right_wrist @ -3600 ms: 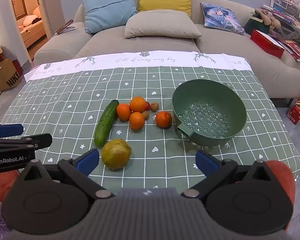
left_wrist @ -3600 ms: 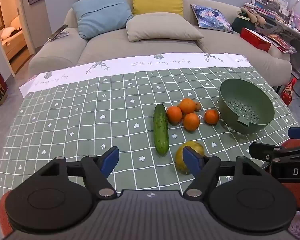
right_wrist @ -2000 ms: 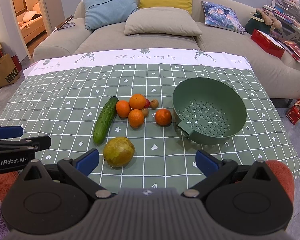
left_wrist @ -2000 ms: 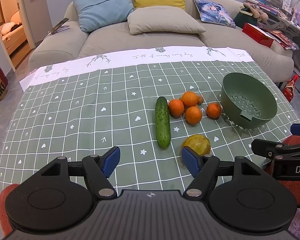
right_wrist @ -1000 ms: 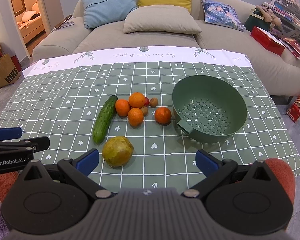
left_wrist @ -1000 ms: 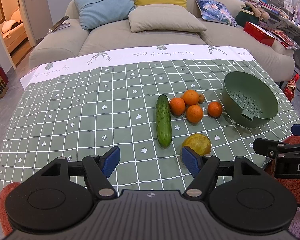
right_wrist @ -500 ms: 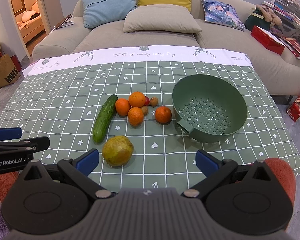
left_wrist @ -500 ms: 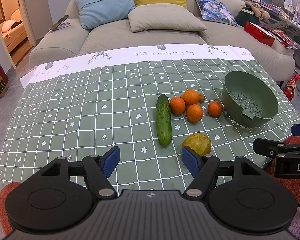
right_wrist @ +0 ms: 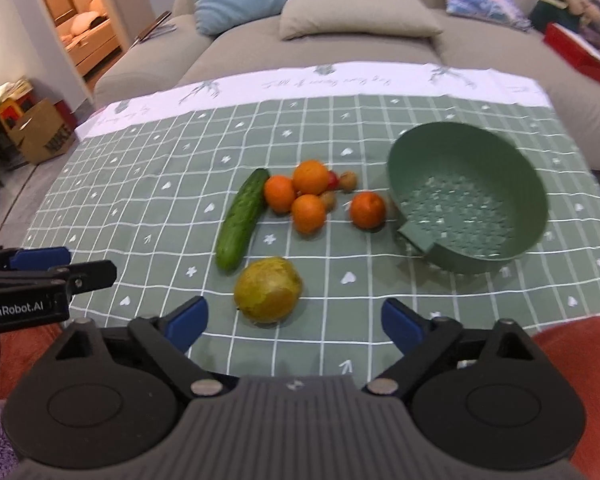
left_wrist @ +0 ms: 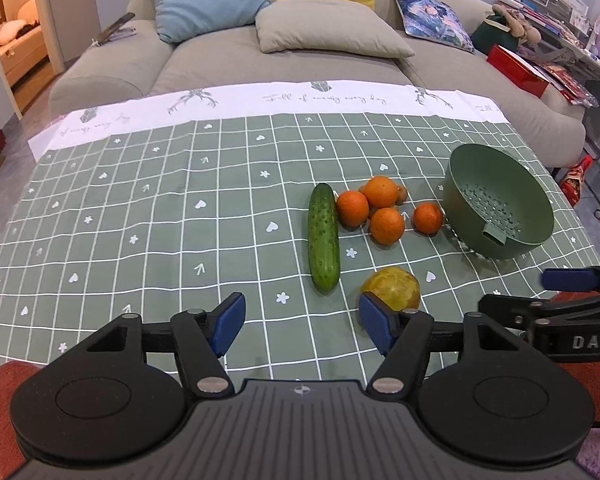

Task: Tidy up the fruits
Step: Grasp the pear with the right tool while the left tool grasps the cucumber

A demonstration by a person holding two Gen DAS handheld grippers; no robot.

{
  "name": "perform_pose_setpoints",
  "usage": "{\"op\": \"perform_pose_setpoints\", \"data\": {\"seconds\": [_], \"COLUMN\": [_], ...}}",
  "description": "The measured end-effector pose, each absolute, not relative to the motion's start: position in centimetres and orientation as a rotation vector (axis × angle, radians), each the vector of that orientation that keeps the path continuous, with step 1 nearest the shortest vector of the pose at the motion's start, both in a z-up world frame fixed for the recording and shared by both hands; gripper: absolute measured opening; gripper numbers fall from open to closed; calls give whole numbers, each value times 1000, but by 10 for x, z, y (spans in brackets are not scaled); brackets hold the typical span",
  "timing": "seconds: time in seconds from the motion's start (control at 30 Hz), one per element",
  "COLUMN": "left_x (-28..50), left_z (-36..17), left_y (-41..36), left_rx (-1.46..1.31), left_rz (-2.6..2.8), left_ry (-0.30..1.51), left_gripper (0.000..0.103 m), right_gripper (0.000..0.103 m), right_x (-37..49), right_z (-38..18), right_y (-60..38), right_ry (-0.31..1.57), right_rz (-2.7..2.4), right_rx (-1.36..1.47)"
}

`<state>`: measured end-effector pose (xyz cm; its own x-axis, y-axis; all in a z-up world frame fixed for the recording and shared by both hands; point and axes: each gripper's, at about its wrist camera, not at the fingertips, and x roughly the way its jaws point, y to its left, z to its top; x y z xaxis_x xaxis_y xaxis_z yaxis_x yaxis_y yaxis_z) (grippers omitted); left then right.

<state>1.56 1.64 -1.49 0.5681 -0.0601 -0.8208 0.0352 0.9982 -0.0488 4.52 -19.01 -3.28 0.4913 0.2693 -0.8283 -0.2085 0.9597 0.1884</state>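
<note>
The left claw (left_wrist: 302, 322) sits low in the left wrist view, its blue-padded jaws spread apart with nothing between them; they have just been closing a little. Past its right pad, just above it in the frame, lies a yellow-green fruit (left_wrist: 392, 286) on the table (left_wrist: 140, 220), not touched by the claw. The right claw (right_wrist: 294, 322) is likewise open and empty, its jaws having just narrowed somewhat, and in the right wrist view the same yellow-green fruit (right_wrist: 269, 289) lies just above the gap between the pads, a little left of centre.

Farther up, a cucumber (left_wrist: 323, 236) lies lengthwise near the middle of the left wrist frame. To its right, four oranges (left_wrist: 382, 210) sit in a loose group: three close together beside the cucumber's far end and one set slightly apart towards the right. A few small brown fruits (right_wrist: 347, 181) and a small red one (right_wrist: 332, 179) are tucked behind and among the oranges. At the right of the frame, a green colander bowl (left_wrist: 500, 204) stands tilted on the table, its perforated bottom empty and its rim near the lone orange.

The table wears a green checked cloth with a white border. Beyond it stands a beige sofa (left_wrist: 220, 52) with cushions.
</note>
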Motion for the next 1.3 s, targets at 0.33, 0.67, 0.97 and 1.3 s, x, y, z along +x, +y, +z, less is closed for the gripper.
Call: {"op": "perform_pose_setpoints", "data": {"seconds": [0.33, 0.67, 0.97, 1.3], "left_x": [38, 65, 87, 120], "left_z": [-33, -58, -81, -95], "left_y": [23, 36, 46, 41], "left_rx": [-63, -131, -197, -204], "left_rz": [-128, -114, -114, -134], "left_ry": [1011, 1063, 1152, 1206], "left_gripper": [69, 62, 59, 60], "right_gripper": [85, 68, 69, 62], "right_x": [82, 113, 134, 146], "right_z": [-69, -115, -146, -151], "right_y": [-180, -167, -163, -159], "right_ry": [1067, 1181, 1273, 1299], "right_rz": [374, 321, 298, 348], "right_rx": [82, 256, 324, 296]}}
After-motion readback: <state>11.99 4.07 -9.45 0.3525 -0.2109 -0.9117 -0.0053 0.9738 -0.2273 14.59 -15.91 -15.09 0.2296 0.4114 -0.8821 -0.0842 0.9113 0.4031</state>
